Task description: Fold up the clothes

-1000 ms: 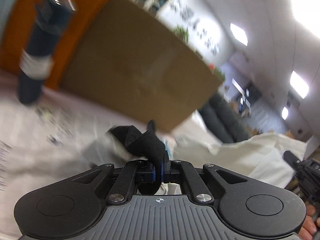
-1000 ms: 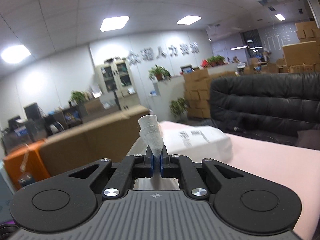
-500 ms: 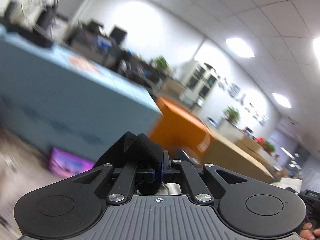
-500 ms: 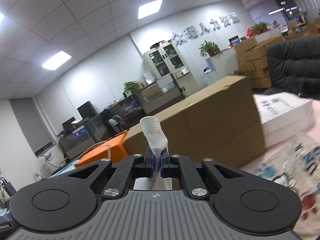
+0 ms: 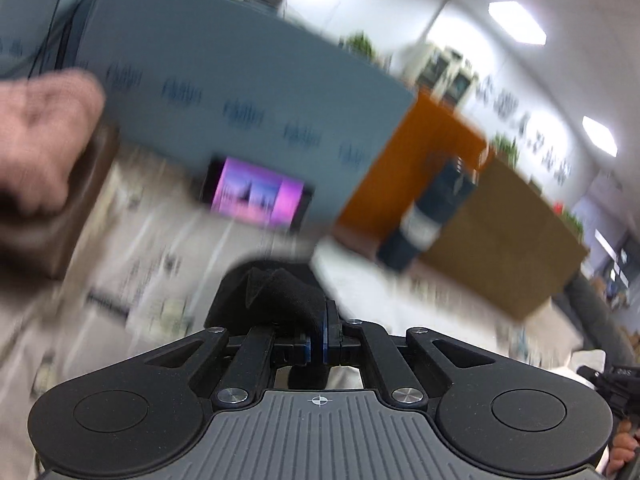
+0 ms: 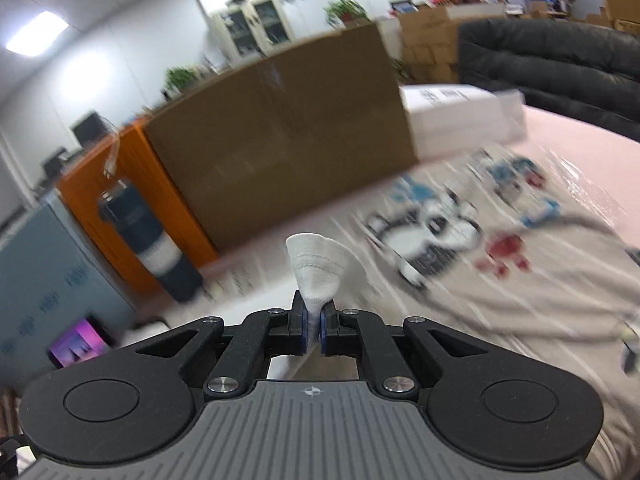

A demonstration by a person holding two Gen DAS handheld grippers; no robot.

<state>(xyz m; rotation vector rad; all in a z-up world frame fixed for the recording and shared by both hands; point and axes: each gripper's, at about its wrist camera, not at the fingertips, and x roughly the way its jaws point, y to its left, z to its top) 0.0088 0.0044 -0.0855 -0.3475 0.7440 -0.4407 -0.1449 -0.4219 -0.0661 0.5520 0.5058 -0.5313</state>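
Note:
My left gripper (image 5: pixel 316 338) is shut on a bunched fold of black cloth (image 5: pixel 276 290), held above a pale printed garment (image 5: pixel 160 256) that is blurred by motion. My right gripper (image 6: pixel 314 330) is shut on a bunched white ribbed hem (image 6: pixel 318 264) of cloth. Below and to its right a light shirt with a cartoon print (image 6: pixel 460 240) lies spread on the pink surface (image 6: pixel 580 136).
A brown cardboard box (image 6: pixel 280 120), an orange box (image 6: pixel 128 184), a grey-blue box (image 5: pixel 240 92) and a dark bottle (image 6: pixel 152 240) stand along the far side. A phone with a lit purple screen (image 5: pixel 256 196) lies there. A white box (image 6: pixel 460 116) and a black sofa (image 6: pixel 552 64) are at right. A hand (image 5: pixel 36 140) shows at left.
Both grippers have tipped back down from the room toward the table, still shut on their cloth. The printed shirt has come into the right view, the phone and bottle into the left.

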